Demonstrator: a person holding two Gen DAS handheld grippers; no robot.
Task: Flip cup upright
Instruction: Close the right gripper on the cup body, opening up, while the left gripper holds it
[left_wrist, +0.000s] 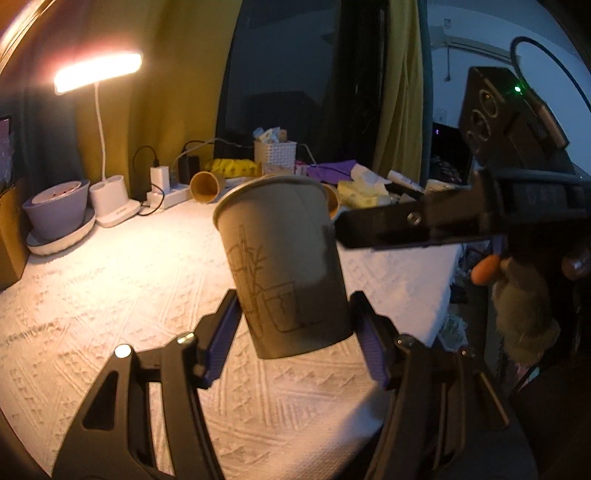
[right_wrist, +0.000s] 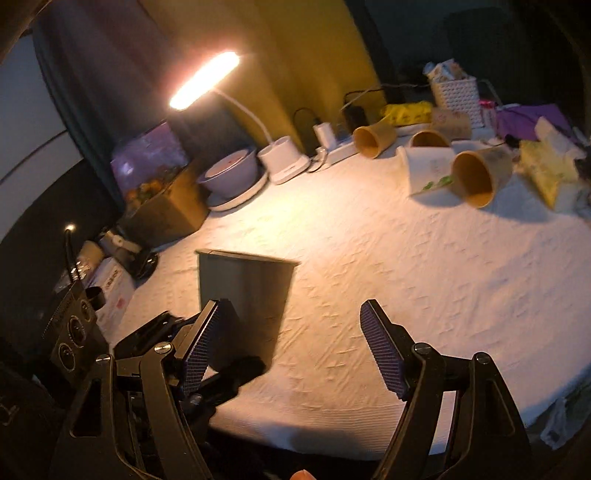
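Observation:
A brown paper cup (left_wrist: 284, 266) with line drawings is held between my left gripper's purple pads, rim up, slightly tilted, above the white tablecloth (left_wrist: 110, 295). My left gripper (left_wrist: 295, 332) is shut on its lower part. The same cup (right_wrist: 243, 295) shows dark in the right wrist view, at the left, partly behind my right gripper's left finger (right_wrist: 201, 343). My right gripper (right_wrist: 291, 343) is open and empty; in the left wrist view its finger (left_wrist: 399, 225) reaches in from the right, close beside the cup's rim.
Several paper cups lie on their sides at the back: a brown one (right_wrist: 373, 138), a white one (right_wrist: 428, 170) and a brown one (right_wrist: 480, 177). A lit desk lamp (right_wrist: 284, 158), a bowl on a plate (right_wrist: 232, 173), a power strip (right_wrist: 340, 147), a white basket (right_wrist: 458, 96) and clutter line the far edge.

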